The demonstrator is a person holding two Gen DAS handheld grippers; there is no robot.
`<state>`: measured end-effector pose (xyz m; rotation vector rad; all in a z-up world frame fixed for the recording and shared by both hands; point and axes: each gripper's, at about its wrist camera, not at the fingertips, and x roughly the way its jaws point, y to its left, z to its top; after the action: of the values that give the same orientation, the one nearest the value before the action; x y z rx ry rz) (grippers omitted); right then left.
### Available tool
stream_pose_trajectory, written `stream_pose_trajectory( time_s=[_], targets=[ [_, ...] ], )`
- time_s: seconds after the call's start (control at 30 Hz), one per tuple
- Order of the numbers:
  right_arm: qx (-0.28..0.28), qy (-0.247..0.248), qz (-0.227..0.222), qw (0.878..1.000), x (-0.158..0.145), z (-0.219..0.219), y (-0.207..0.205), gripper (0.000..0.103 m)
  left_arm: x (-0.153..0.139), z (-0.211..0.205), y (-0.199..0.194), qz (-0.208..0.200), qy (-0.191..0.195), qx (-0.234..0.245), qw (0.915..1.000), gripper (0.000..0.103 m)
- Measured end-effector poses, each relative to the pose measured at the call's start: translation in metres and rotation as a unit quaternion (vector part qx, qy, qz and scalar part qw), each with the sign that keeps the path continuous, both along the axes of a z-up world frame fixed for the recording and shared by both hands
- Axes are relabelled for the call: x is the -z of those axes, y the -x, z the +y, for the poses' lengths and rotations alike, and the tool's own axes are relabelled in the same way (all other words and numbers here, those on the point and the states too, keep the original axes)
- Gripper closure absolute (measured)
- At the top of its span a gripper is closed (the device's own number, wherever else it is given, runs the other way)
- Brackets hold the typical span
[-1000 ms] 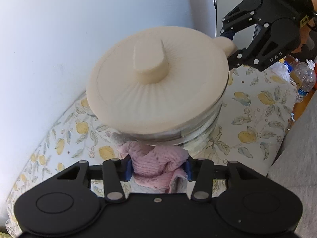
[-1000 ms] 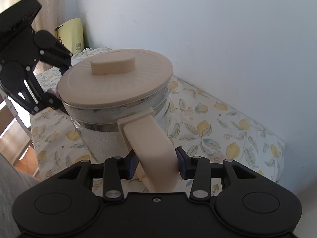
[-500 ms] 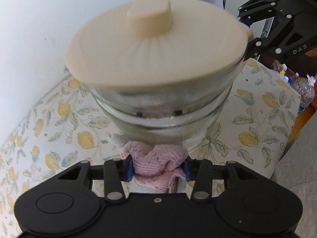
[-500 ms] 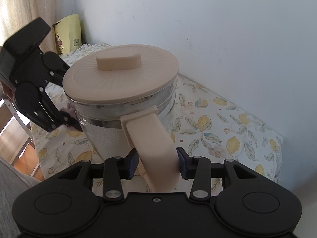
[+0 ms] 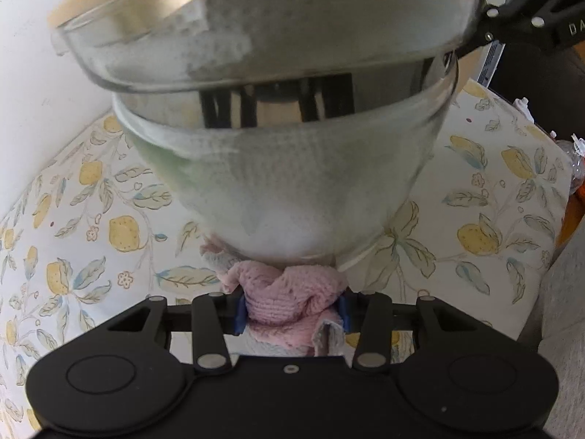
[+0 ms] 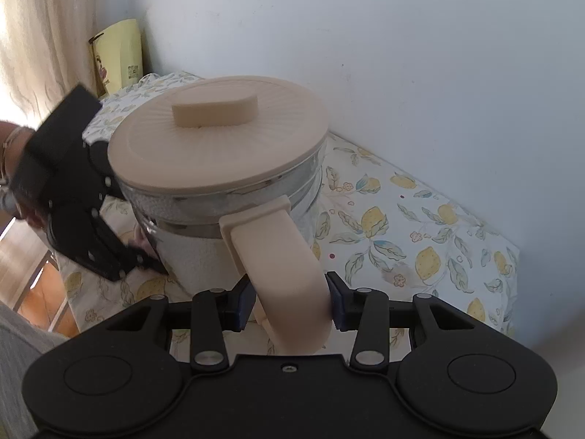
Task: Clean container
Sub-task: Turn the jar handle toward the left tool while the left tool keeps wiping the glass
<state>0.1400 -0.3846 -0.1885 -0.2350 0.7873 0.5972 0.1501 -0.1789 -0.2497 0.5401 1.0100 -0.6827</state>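
A: How far along is the cleaning, and where is the container?

B: It looks mid-wipe. The glass container (image 6: 234, 226), its beige lid (image 6: 219, 135) on, is above the lemon-print tablecloth (image 6: 420, 226), near the table's back edge by the white wall (image 6: 402, 55); whether its base touches the cloth I cannot tell. The right gripper (image 6: 290, 303) has its 2 fingers pinching the beige handle (image 6: 278, 256). The left gripper (image 5: 290, 311) has its 2 fingers clamped on a bunched pink cloth (image 5: 289, 300), pressed against the lower glass wall. The lid and the handle side seem untouched, but I cannot judge how much glass is already clean.

A: Is there room to move?

B: Tight behind, where the wall is close. The tablecloth lies bare to both sides. The table's right edge drops away near a plastic bottle (image 5: 577, 153), and a yellow bag (image 6: 117, 55) stands at the far corner.
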Motion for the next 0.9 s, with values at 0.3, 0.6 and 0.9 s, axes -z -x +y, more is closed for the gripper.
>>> stream_pose_trajectory(
  time_s=[0.3,0.6,0.9],
  targets=[
    [0.012,-0.009,-0.007,1.0,0.001,0.003,0.008,0.059,-0.027,0.004,0.0,0.0,-0.003,-0.015,0.9999,0.063],
    [0.049,-0.024,0.024,0.998,-0.002,0.014,0.015,0.059,-0.077,0.005,0.008,-0.019,-0.006,-0.014,0.9997,0.062],
    [0.053,-0.016,0.036,0.998,-0.004,0.019,0.017,0.059,-0.107,-0.005,0.013,-0.028,-0.017,-0.008,0.9994,0.062]
  ],
)
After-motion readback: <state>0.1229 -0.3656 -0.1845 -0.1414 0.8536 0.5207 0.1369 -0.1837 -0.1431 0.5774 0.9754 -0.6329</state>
